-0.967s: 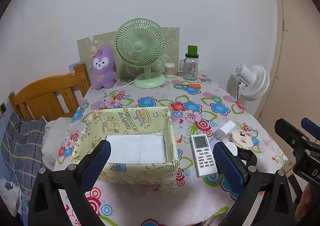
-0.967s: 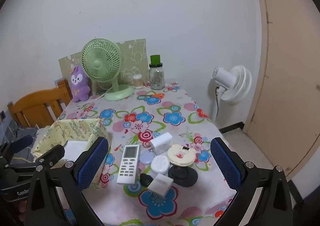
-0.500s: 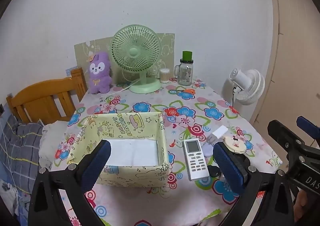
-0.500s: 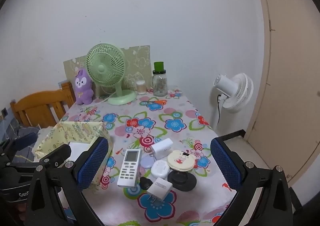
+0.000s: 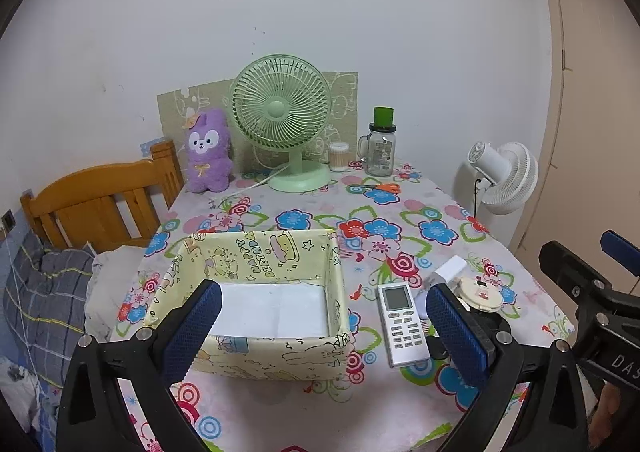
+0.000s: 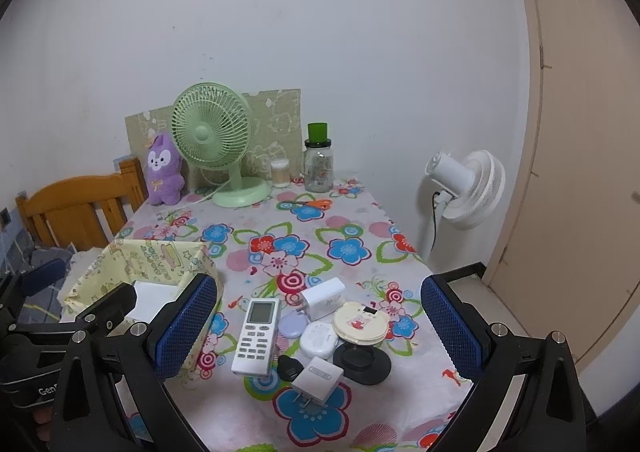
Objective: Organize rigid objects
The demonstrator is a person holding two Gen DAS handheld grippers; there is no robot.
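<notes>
Hovering wide open and empty above the counter [image 6: 360, 228], the right claw [image 6: 318, 326] and left claw [image 5: 320, 326] risk nudging the crowded chargers [image 6: 323, 298] when reaching for the remote [image 6: 256, 336] beside the empty box [image 5: 260, 252].

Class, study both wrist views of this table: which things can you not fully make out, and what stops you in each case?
1. Box floor: left wrist view, left finger pad covers its near corner.
2. Black puck: right wrist view, mostly under the round cartoon disc.
3. Remote button labels: both views, too small.
4. Jar label: too small, blurred.
</notes>
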